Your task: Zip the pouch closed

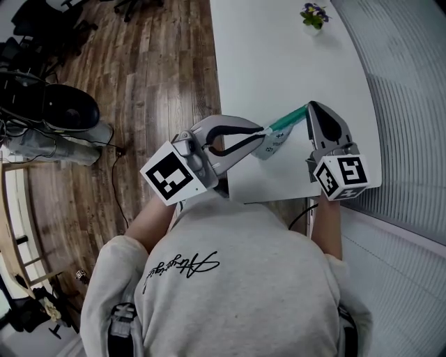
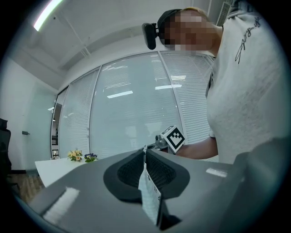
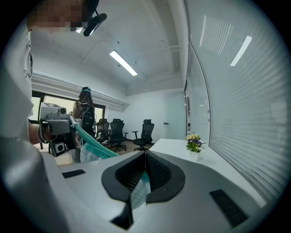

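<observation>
A small pouch (image 1: 274, 143), with a pale printed body and a teal zip edge (image 1: 287, 120), is held stretched in the air over the near end of the white table (image 1: 279, 56). My left gripper (image 1: 265, 130) is shut on its pale end, and printed fabric (image 2: 150, 195) hangs between the jaws (image 2: 145, 151). My right gripper (image 1: 310, 107) is shut on the other, teal end (image 3: 138, 189). From there the teal band (image 3: 93, 143) runs taut to the left gripper (image 3: 57, 129). Whether the zip pull is in the grip is hidden.
A little pot of flowers (image 1: 313, 15) stands at the table's far end. Window blinds (image 1: 411, 104) run along the right side. Wood floor (image 1: 153, 77) lies to the left, with office chairs (image 3: 145, 132) further off. The table's near edge is just below the grippers.
</observation>
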